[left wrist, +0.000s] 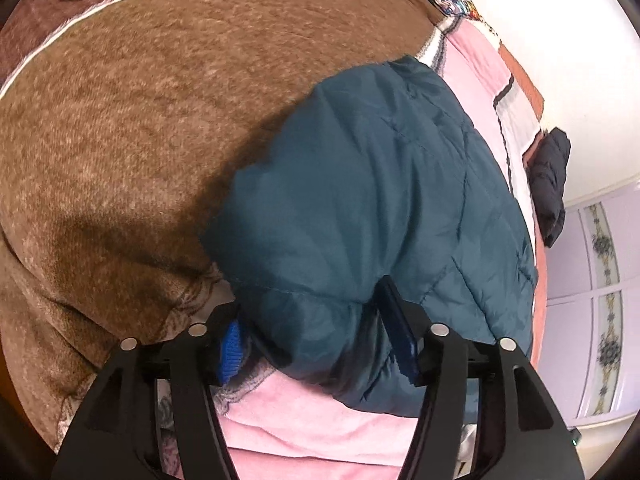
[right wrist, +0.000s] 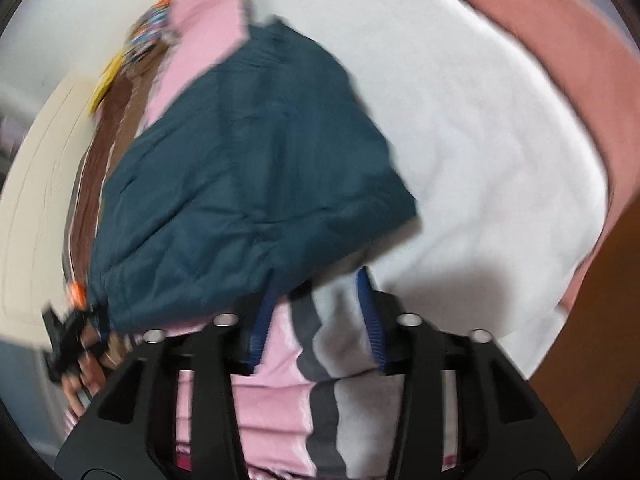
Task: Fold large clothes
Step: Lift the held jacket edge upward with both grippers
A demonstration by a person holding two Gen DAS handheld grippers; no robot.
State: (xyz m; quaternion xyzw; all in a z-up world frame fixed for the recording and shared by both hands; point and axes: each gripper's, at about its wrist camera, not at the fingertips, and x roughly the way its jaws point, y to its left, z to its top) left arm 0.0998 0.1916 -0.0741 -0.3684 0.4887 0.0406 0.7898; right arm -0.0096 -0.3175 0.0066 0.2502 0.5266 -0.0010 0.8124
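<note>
Jacket (left wrist: pixel 360 184), teal and quilted, lies folded on my bed's pink blanket (left wrist: pixel 320 420); my left claw (left wrist: pixel 316 344) stands apart around its near edge. From the right wrist, blurred, my right claw (right wrist: pixel 320 320) gapes empty. No writing readable.

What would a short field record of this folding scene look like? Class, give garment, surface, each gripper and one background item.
garment: teal quilted jacket, folded into a thick bundle
surface: bed covered by a brown blanket and a pink blanket
left gripper: jaws open, the jacket's near edge between them, pads not pressing
right gripper: jaws apart over pink and white bedding, nothing held; jacket edge beside the left pad
background: dark garment at the bed's far side
image quality: right wrist view blurred
</note>
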